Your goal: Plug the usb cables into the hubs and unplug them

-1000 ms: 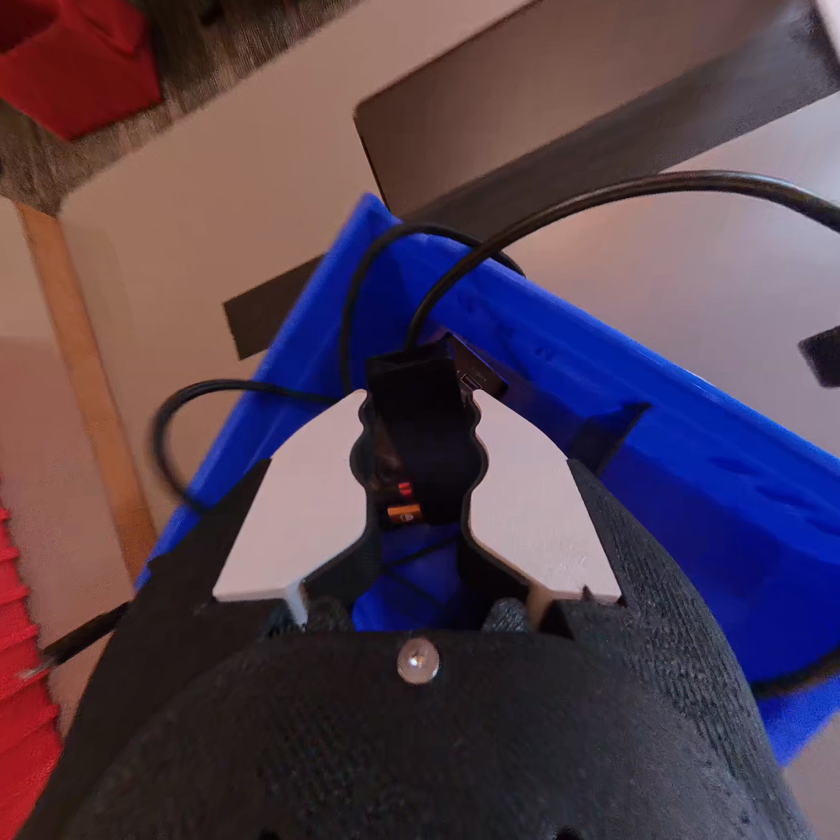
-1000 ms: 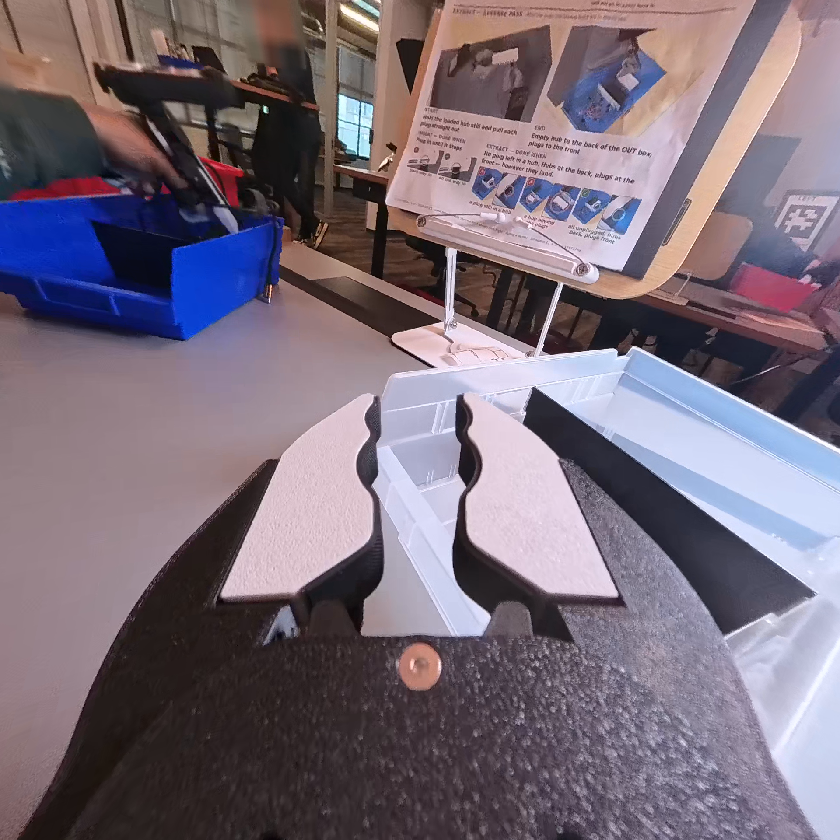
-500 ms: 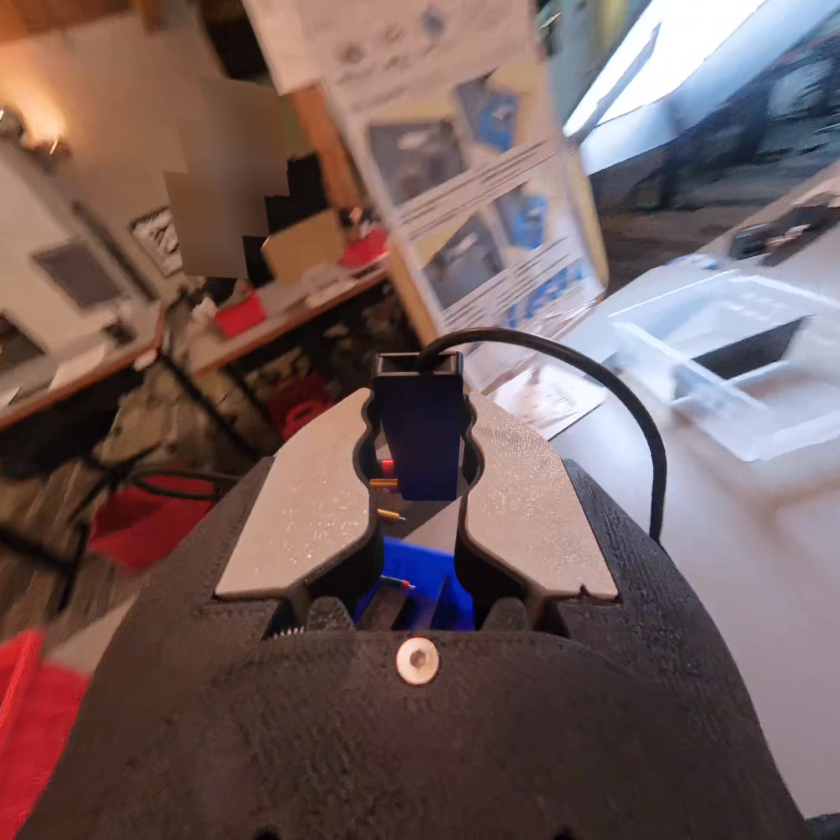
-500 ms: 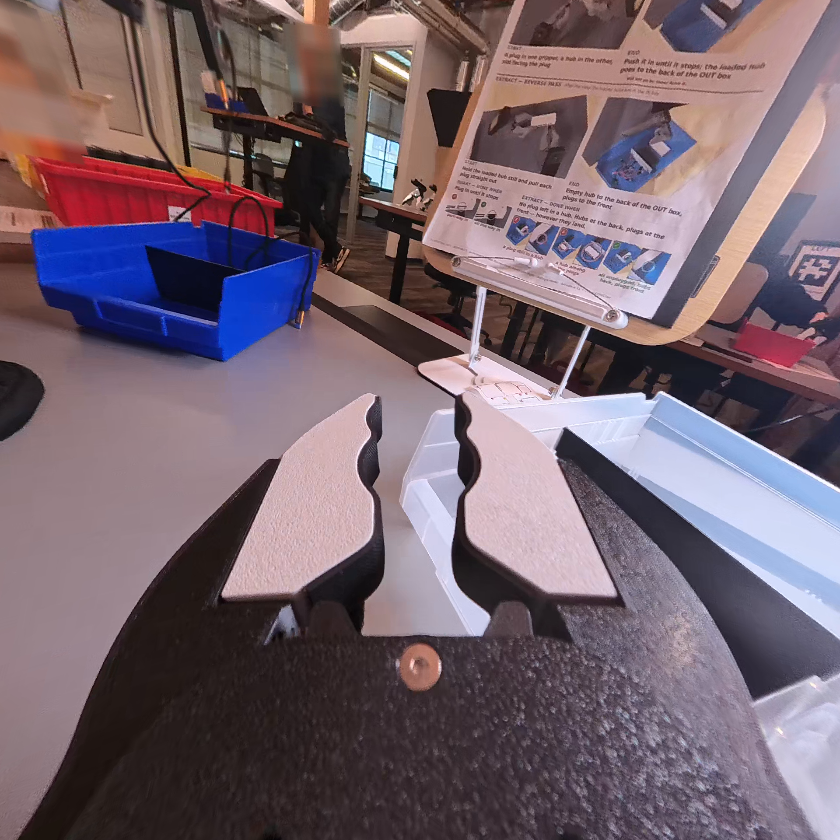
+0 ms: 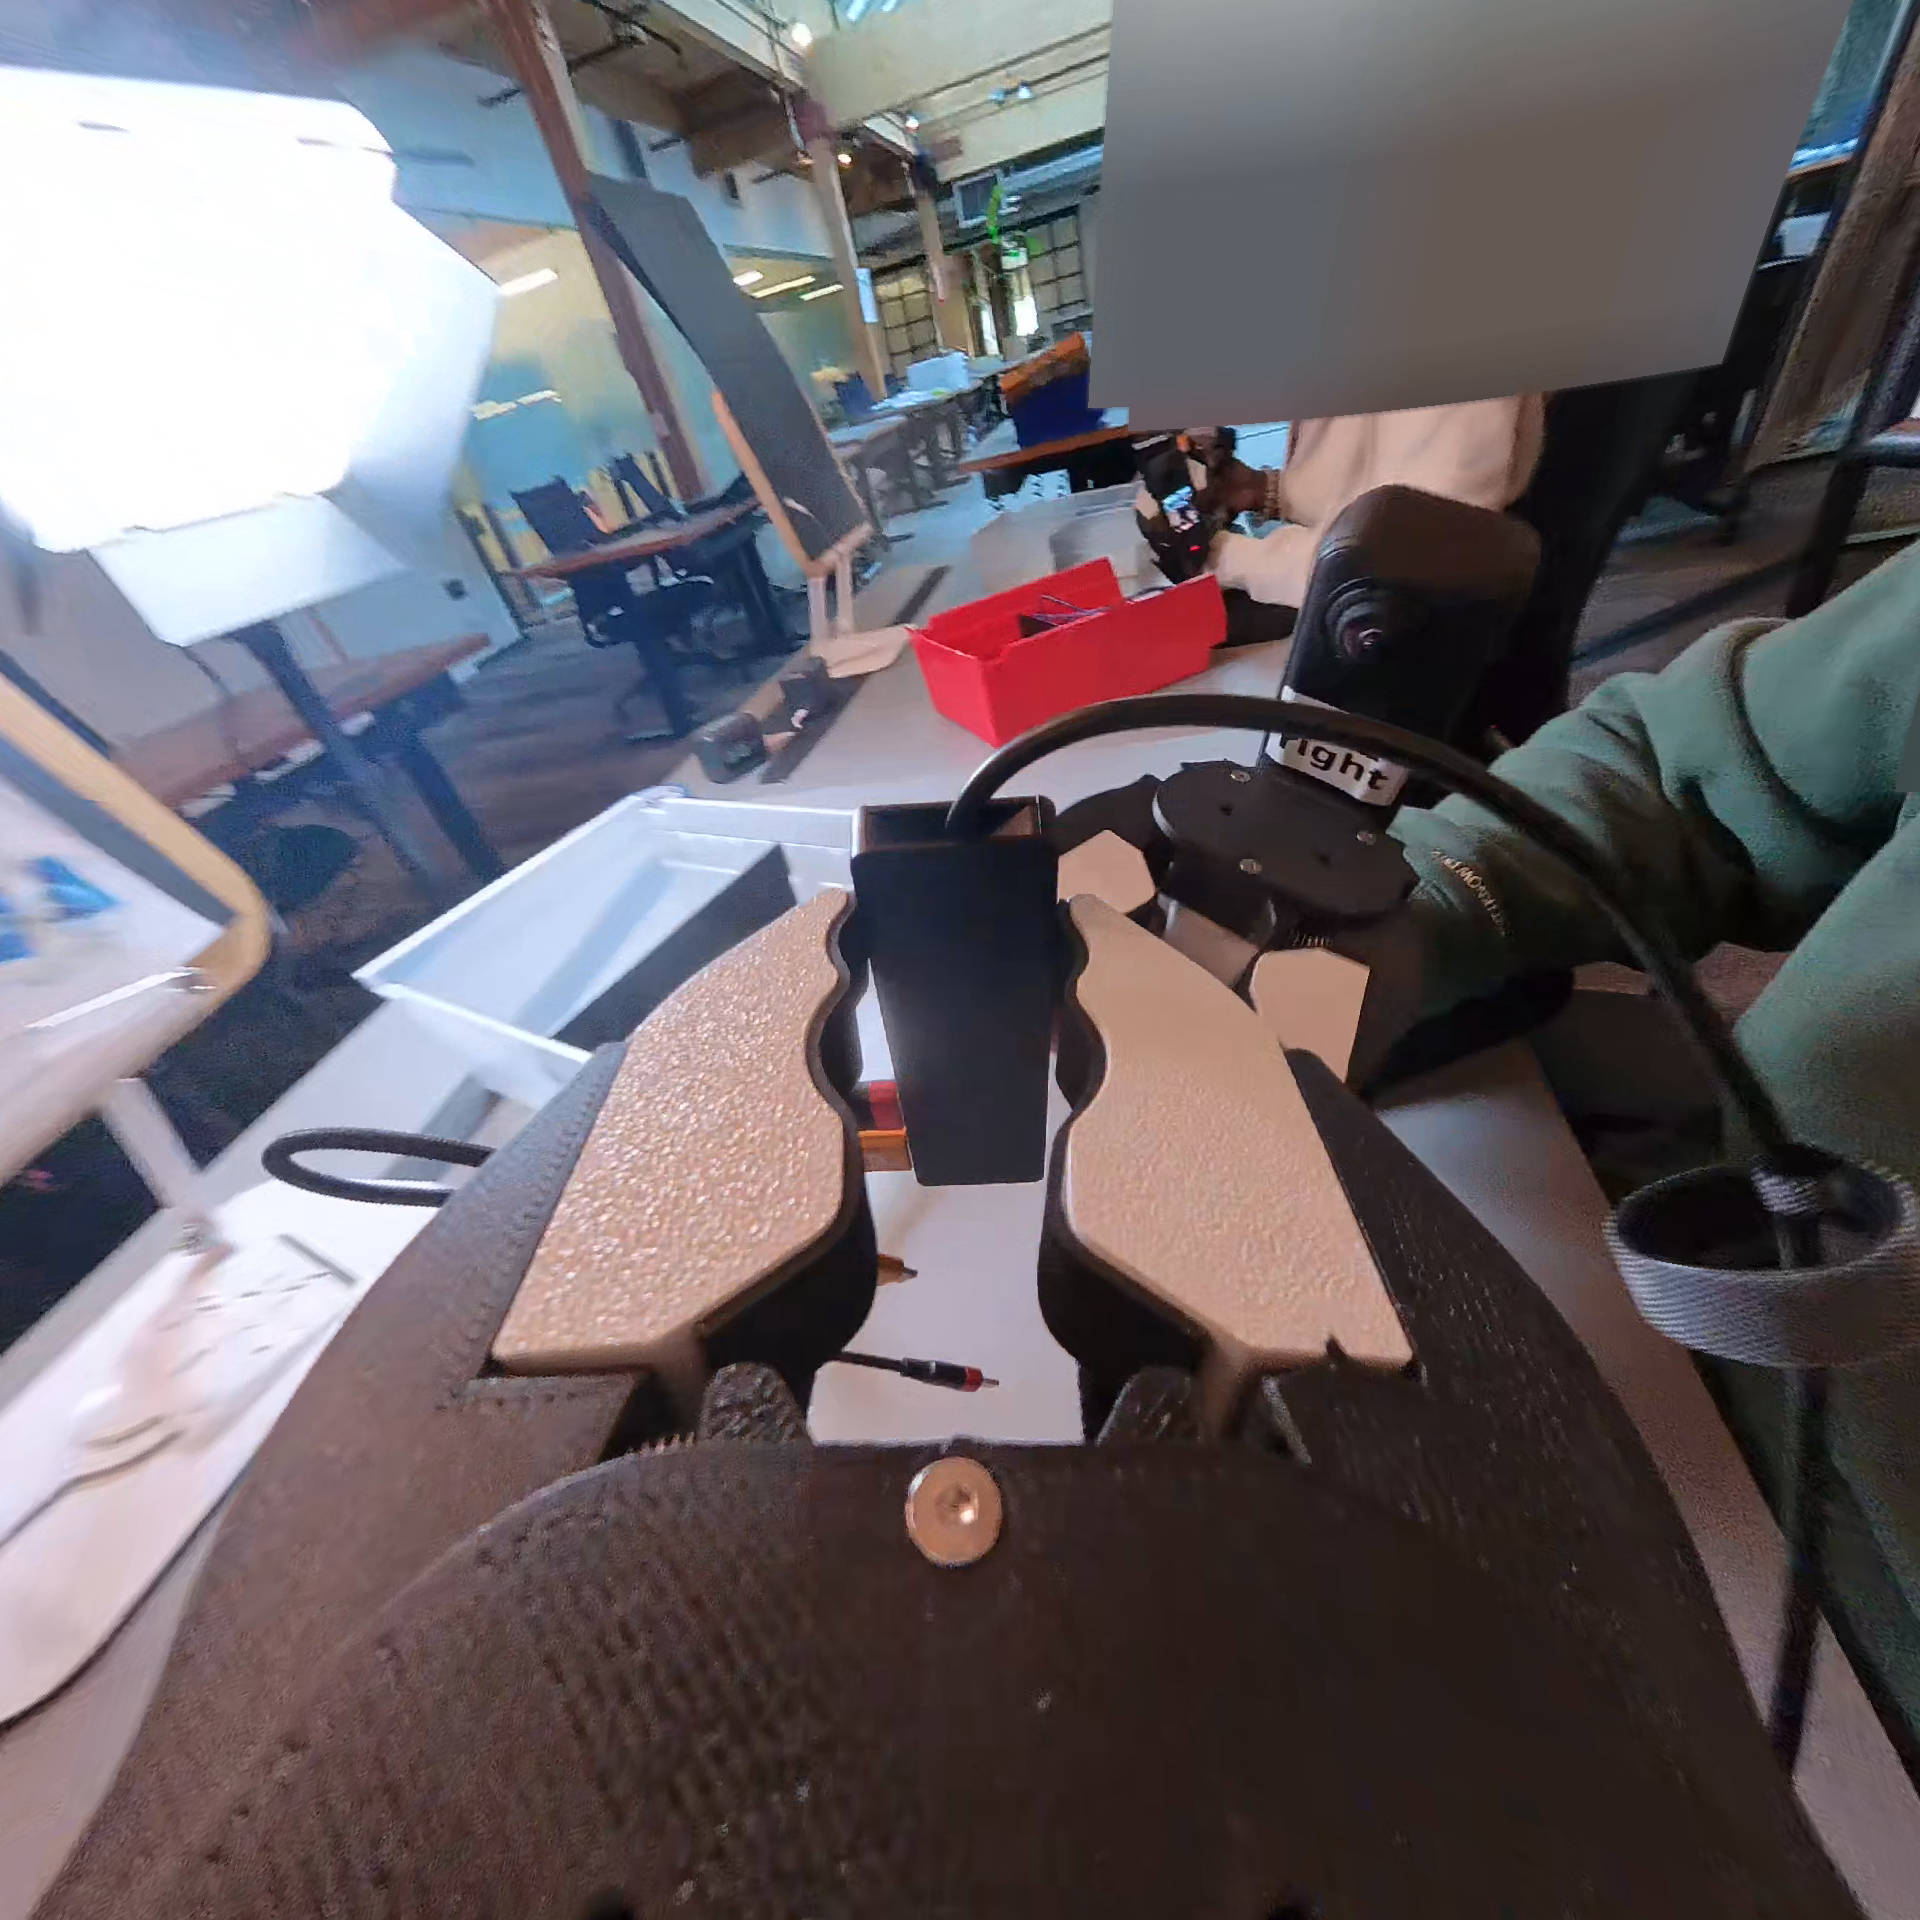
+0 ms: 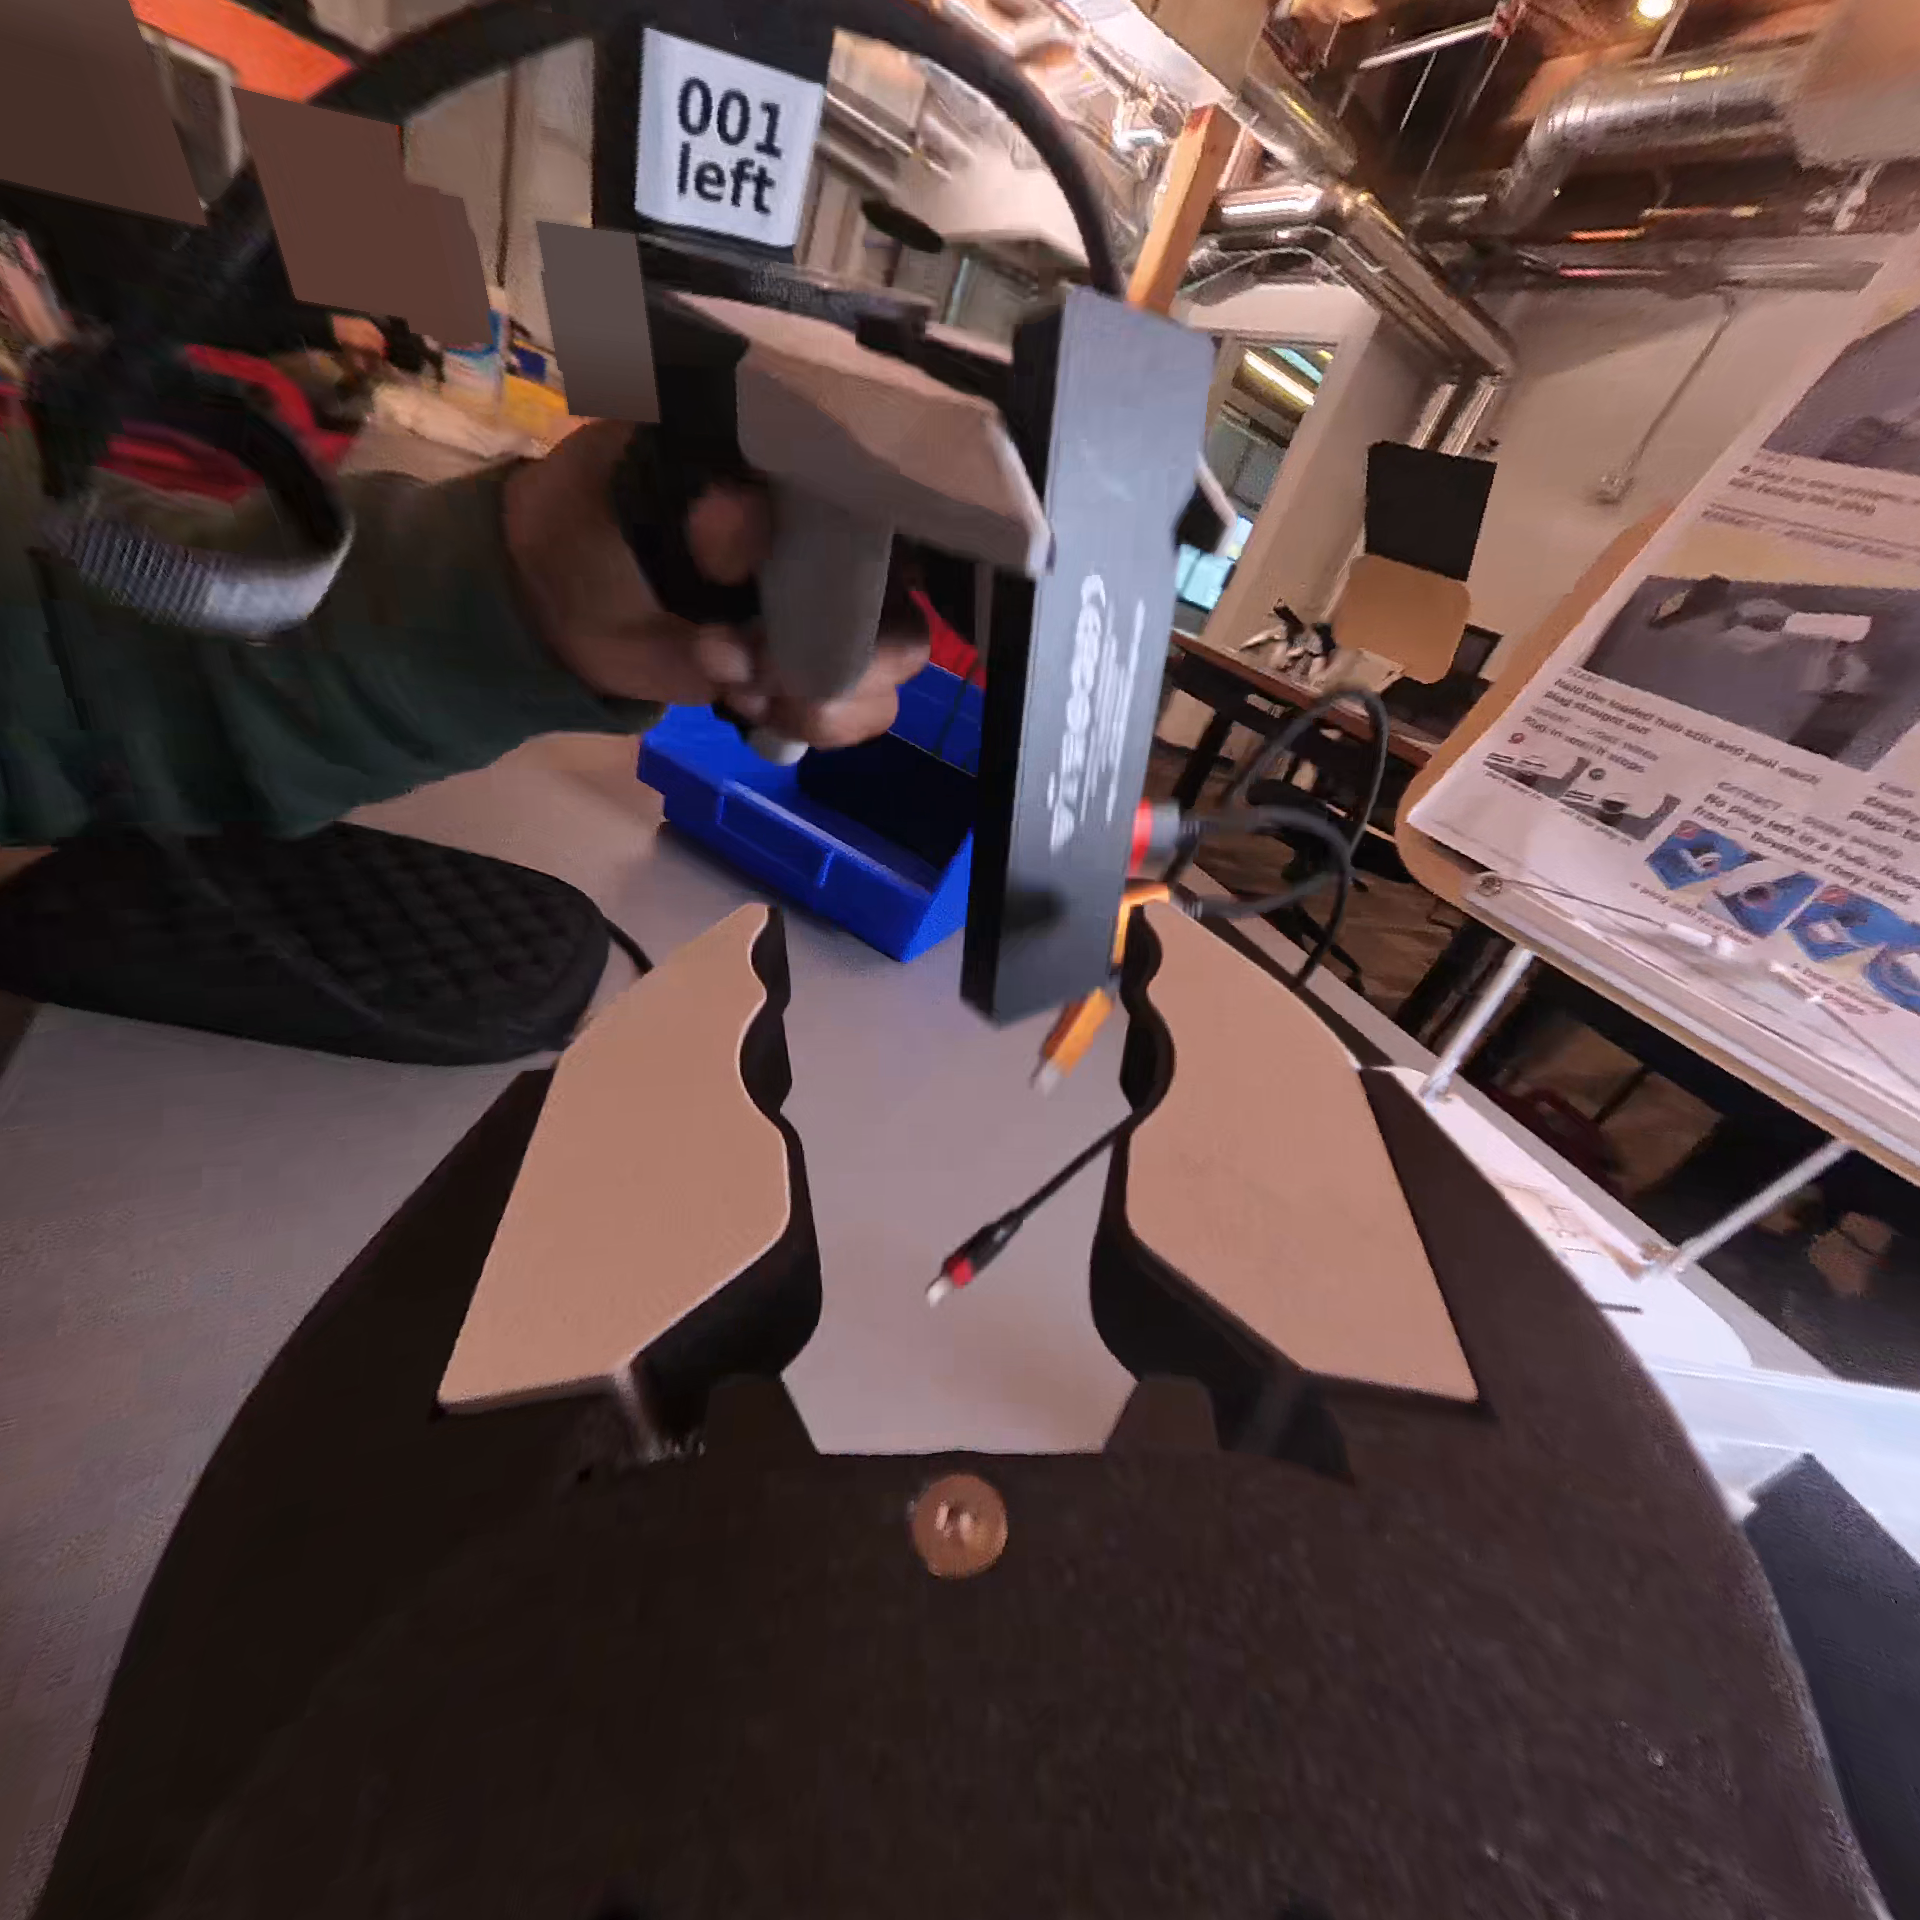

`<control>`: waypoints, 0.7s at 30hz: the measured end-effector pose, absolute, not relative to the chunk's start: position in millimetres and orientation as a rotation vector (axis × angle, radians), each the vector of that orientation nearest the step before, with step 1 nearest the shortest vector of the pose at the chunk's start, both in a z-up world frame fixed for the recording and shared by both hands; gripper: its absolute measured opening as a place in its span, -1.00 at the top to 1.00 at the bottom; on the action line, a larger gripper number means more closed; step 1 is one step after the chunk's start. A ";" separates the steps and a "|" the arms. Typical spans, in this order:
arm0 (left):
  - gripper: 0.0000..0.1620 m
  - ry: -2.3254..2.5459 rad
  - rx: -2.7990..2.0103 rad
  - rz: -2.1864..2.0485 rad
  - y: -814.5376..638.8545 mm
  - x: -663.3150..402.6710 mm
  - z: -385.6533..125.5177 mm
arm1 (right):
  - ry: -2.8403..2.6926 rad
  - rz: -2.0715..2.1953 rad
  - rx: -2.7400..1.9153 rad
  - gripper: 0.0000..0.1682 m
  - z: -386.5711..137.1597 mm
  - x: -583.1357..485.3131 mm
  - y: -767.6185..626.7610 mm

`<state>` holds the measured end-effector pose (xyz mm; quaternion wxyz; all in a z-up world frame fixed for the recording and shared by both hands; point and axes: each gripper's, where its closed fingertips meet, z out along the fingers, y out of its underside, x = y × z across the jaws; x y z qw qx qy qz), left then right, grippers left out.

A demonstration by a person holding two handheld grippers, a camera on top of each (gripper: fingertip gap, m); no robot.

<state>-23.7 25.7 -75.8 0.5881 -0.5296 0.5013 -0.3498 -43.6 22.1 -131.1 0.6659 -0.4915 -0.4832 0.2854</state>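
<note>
My left gripper (image 5: 956,914) is shut on a black USB hub (image 5: 961,1039) and holds it upright above the table. The hub's own black cable (image 5: 1143,717) arcs from its top. In the right wrist view the hub (image 6: 1081,665) hangs in front of my right gripper (image 6: 948,920), which is open and empty just below it. A red plug (image 6: 1153,826) and an orange plug (image 6: 1138,894) sit in the hub's side. Their loose ends, one orange (image 6: 1075,1039) and one red (image 6: 977,1257), dangle between my right fingers.
A blue bin (image 6: 810,821) stands behind the hub. A black pad (image 6: 291,935) lies at the left. A white bin (image 5: 623,914) and an instruction board on a stand (image 6: 1714,727) are at the right. A red bin (image 5: 1060,644) sits on a farther table. About 6 cm separates my left fingertips from my right.
My left gripper has lifted the hub out of the blue bin and swung it over in front of my right gripper. My right gripper has opened wider and turned toward the hub.
</note>
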 end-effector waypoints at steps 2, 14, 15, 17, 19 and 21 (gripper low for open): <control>0.58 1.192 -1.251 -0.837 24.7 -3.3 -92.6 | -1.079 0.446 -1.117 0.37 -137.8 -38.4 34.8; 0.47 0.896 -1.528 -0.974 45.8 -11.6 -136.8 | -0.995 -0.023 -1.111 0.86 -136.0 1.9 70.1; 0.43 0.870 -1.542 -1.035 42.8 -8.2 -140.1 | -1.020 -0.099 -1.080 0.86 -138.6 -0.4 68.8; 0.42 0.789 -1.548 -1.160 38.1 -3.6 -137.8 | -1.072 -0.260 -1.013 0.86 -145.3 -6.6 66.3; 0.47 0.680 -1.543 -1.186 42.5 -5.9 -134.2 | -1.127 -0.374 -0.950 0.86 -153.7 -14.9 62.5; 0.48 0.634 -1.555 -1.147 47.7 -11.3 -137.7 | -1.168 -0.415 -0.920 0.85 -162.3 -22.7 60.0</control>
